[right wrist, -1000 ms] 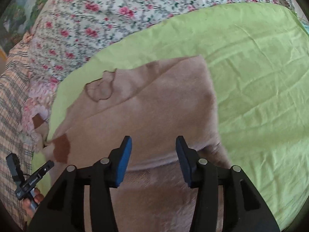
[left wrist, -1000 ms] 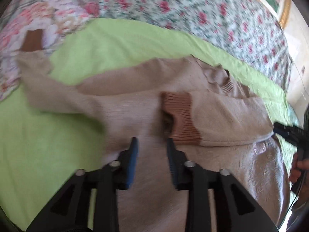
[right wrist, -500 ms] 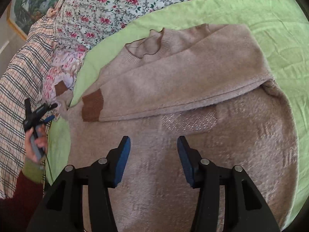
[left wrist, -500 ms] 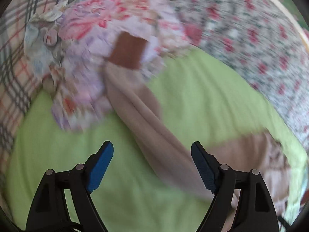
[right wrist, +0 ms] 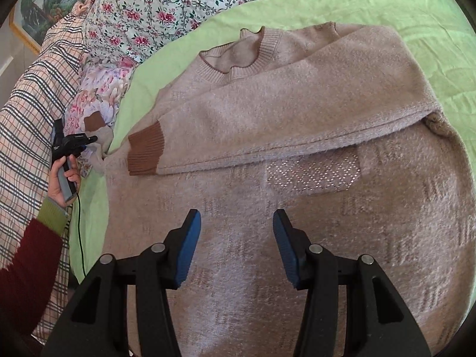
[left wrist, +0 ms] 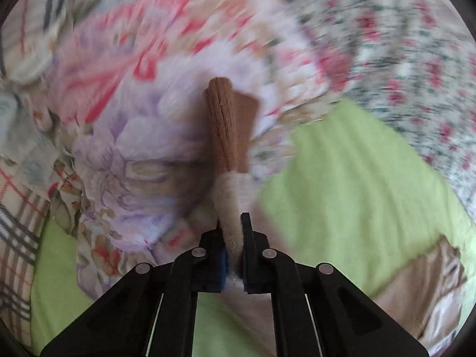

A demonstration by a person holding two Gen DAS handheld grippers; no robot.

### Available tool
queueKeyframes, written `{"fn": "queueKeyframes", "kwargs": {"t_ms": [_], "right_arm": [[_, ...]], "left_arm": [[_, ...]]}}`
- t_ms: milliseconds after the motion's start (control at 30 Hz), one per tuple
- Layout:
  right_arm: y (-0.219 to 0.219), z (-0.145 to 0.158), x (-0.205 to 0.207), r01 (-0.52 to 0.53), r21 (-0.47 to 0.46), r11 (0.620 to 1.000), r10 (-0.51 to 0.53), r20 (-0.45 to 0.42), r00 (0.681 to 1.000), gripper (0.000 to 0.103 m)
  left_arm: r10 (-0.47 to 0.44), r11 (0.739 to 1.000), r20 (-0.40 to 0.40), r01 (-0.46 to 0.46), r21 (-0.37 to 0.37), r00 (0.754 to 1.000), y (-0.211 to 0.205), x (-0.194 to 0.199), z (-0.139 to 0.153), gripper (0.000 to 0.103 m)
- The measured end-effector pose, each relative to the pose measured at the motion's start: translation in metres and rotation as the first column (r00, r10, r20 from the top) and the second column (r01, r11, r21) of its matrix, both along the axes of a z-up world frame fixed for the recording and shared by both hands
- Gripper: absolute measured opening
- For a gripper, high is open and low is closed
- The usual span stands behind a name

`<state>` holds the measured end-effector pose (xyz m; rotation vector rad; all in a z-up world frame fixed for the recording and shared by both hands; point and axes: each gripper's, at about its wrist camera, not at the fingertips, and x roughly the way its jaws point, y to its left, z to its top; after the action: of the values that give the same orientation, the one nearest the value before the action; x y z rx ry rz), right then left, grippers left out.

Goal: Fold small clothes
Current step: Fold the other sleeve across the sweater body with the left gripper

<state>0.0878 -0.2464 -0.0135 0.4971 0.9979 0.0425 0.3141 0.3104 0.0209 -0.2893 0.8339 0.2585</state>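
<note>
A beige knit sweater (right wrist: 297,136) with brown cuffs lies flat on a green sheet (right wrist: 416,9). One sleeve is folded across its chest, with its brown cuff (right wrist: 145,151) at the left. My left gripper (left wrist: 233,223) is shut on the other sleeve (left wrist: 235,196), just below that sleeve's brown cuff (left wrist: 229,125); it also shows in the right wrist view (right wrist: 86,141) at the sweater's left edge. My right gripper (right wrist: 236,223) is open and empty above the sweater's lower body.
A pale floral garment (left wrist: 134,136) lies in a heap left of the sweater. A checked blanket (right wrist: 29,95) and a flowered bedspread (right wrist: 166,3) border the green sheet. A framed picture (right wrist: 35,9) is at the far left.
My left gripper has swung left from the sweater's body, moved up the outstretched sleeve and shut on it near the cuff. My right gripper has drawn back and opened wider.
</note>
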Motion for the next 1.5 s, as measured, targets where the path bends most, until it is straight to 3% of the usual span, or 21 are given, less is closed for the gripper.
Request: {"fn": "queueKeyframes", "kwargs": {"t_ms": [100, 200, 333, 467, 533, 633, 767, 833, 900, 933, 1000, 1067, 1233, 1367, 1433, 1500], "right_arm": [[0.002, 0.001, -0.002, 0.002, 0.014, 1.000, -0.002, 0.013, 1.000, 0.052], [0.003, 0.003, -0.008, 0.014, 0.027, 1.000, -0.015, 0.029, 0.999, 0.052], [-0.005, 0.006, -0.017, 0.040, 0.039, 0.998, -0.042, 0.042, 0.998, 0.052], [-0.023, 0.008, -0.028, 0.086, 0.046, 0.995, -0.088, 0.051, 0.995, 0.052], [-0.035, 0.008, -0.034, 0.121, 0.047, 0.991, -0.124, 0.056, 0.991, 0.052], [-0.053, 0.007, -0.041, 0.169, 0.057, 0.984, -0.172, 0.061, 0.983, 0.052], [-0.073, 0.008, -0.049, 0.217, 0.060, 0.974, -0.221, 0.065, 0.973, 0.052], [-0.079, 0.009, -0.050, 0.230, 0.059, 0.971, -0.234, 0.068, 0.970, 0.052], [-0.083, 0.011, -0.048, 0.236, 0.056, 0.970, -0.239, 0.072, 0.968, 0.052], [-0.083, 0.013, -0.046, 0.234, 0.053, 0.971, -0.237, 0.075, 0.969, 0.052], [-0.082, 0.014, -0.041, 0.225, 0.046, 0.973, -0.228, 0.079, 0.971, 0.052], [-0.078, 0.015, -0.032, 0.205, 0.041, 0.978, -0.208, 0.084, 0.974, 0.052], [-0.054, 0.020, 0.000, 0.117, 0.011, 0.993, -0.117, 0.103, 0.988, 0.052], [-0.023, 0.026, 0.035, 0.017, -0.056, 0.998, -0.011, 0.117, 0.993, 0.052], [-0.004, 0.029, 0.053, -0.041, -0.113, 0.993, 0.055, 0.124, 0.991, 0.054], [0.016, 0.029, 0.071, -0.094, -0.187, 0.978, 0.119, 0.127, 0.985, 0.064]], "left_arm": [[-0.068, 0.998, 0.089, 0.068, 0.003, 0.994, -0.038, -0.023, 0.025, 0.004], [-0.170, 0.985, 0.180, 0.172, 0.006, 0.969, -0.093, -0.048, 0.050, 0.004], [-0.319, 0.945, 0.256, 0.327, 0.010, 0.913, -0.181, -0.068, 0.069, 0.004], [-0.469, 0.873, 0.290, 0.487, 0.010, 0.834, -0.267, -0.083, 0.070, 0.004], [-0.550, 0.823, 0.276, 0.568, 0.018, 0.788, -0.316, -0.084, 0.061, 0.004], [-0.631, 0.766, 0.226, 0.642, 0.032, 0.742, -0.374, -0.086, 0.038, 0.004], [-0.695, 0.717, 0.133, 0.696, 0.042, 0.707, -0.426, -0.077, -0.006, 0.005], [-0.709, 0.705, 0.085, 0.709, 0.034, 0.701, -0.441, -0.073, -0.026, 0.005], [-0.718, 0.695, 0.038, 0.719, 0.012, 0.694, -0.444, -0.070, -0.041, 0.011], [-0.720, 0.693, 0.024, 0.721, 0.000, 0.693, -0.442, -0.073, -0.046, 0.014], [-0.723, 0.691, 0.010, 0.723, -0.029, 0.691, -0.438, -0.078, -0.050, 0.040], [-0.709, 0.705, 0.014, 0.709, -0.009, 0.705, -0.428, -0.092, -0.050, 0.052], [-0.674, 0.738, 0.026, 0.674, -0.018, 0.739, -0.388, -0.126, -0.043, 0.056], [-0.604, 0.797, 0.005, 0.604, 0.001, 0.797, -0.339, -0.157, -0.042, 0.057], [-0.535, 0.845, -0.013, 0.535, 0.023, 0.845, -0.309, -0.168, -0.044, 0.057], [-0.441, 0.896, -0.032, 0.442, 0.043, 0.897, -0.279, -0.174, -0.048, 0.057]]}}
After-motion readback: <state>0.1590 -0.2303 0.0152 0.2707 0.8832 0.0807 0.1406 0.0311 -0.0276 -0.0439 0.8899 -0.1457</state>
